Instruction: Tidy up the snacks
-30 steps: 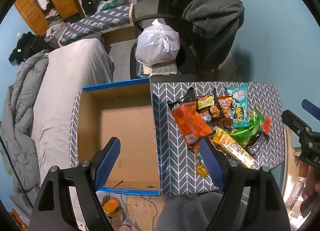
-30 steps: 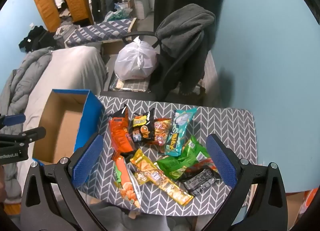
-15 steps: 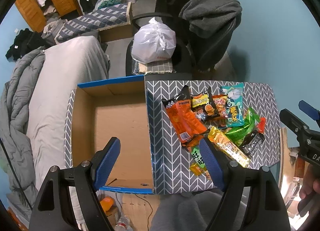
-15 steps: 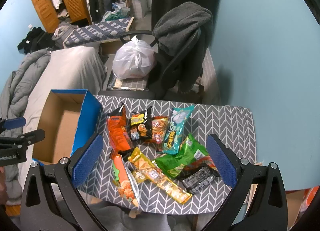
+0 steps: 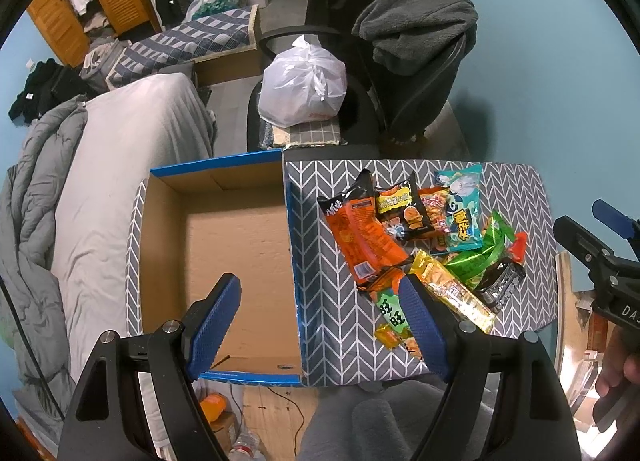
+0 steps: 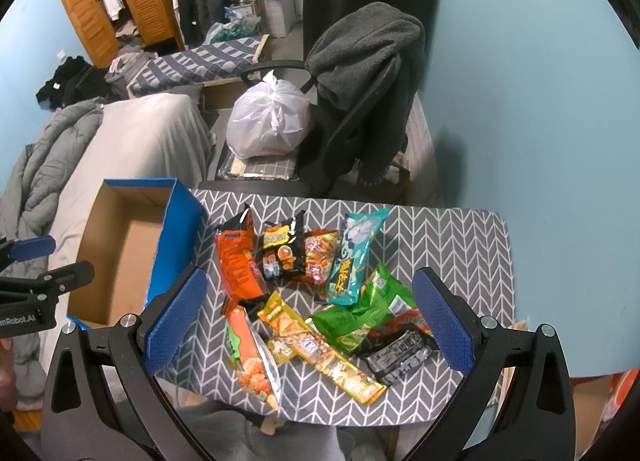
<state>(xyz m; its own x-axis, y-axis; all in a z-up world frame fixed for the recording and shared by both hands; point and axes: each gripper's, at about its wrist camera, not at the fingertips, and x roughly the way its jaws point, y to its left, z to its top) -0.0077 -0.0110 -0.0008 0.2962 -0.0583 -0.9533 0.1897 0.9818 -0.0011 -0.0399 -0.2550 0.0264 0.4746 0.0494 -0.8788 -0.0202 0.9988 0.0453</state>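
Note:
Several snack packets lie in a pile on the grey chevron table [image 6: 452,237]: an orange bag [image 6: 236,265], a black bag [image 6: 280,253], a teal bag [image 6: 352,257], a green bag [image 6: 368,313], a long yellow bar [image 6: 320,349] and a dark wrapper [image 6: 400,353]. An empty blue cardboard box [image 5: 224,245] stands at the table's left end. My left gripper [image 5: 320,325] is open, high above the box's right wall. My right gripper [image 6: 304,325] is open, high above the pile. The pile also shows in the left wrist view [image 5: 420,241].
An office chair [image 6: 360,109] draped with a grey coat holds a white plastic bag [image 6: 268,125] just behind the table. A bed with grey bedding [image 5: 100,165] runs along the left. A blue wall [image 6: 540,101] is at the right.
Both views have shifted slightly; the table and box sit a little lower-left in the left wrist view. Both grippers stay open and the snacks have not moved.

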